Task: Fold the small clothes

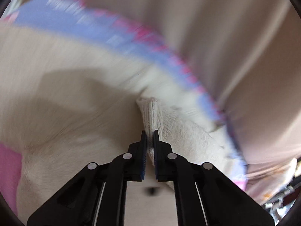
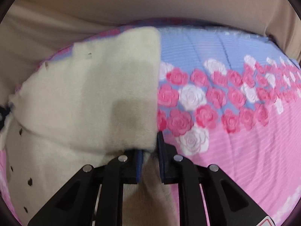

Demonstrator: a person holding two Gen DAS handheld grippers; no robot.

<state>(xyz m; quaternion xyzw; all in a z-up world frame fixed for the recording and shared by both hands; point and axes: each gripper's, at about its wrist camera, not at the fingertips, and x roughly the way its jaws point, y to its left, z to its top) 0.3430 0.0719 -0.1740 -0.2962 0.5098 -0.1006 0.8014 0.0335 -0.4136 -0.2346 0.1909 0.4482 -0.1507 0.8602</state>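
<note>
Left gripper (image 1: 150, 138): jaws nearly together, clamped on a ribbed knit edge of the cream garment (image 1: 75, 101). Right gripper (image 2: 150, 146): jaws close together, pinching a fold of the same fleecy garment, which drapes over its left finger and hides that tip. The garment lies on the floral bedspread (image 2: 235, 131), toward that view's left side, small dark marks dotting its surface. Beyond the bedspread's far edge hangs beige fabric (image 2: 131, 5). The left view is motion-blurred.

Black hand-held gripper (image 1: 149, 133) arms (silver rivets), blue pads (image 1: 144, 150).
</note>
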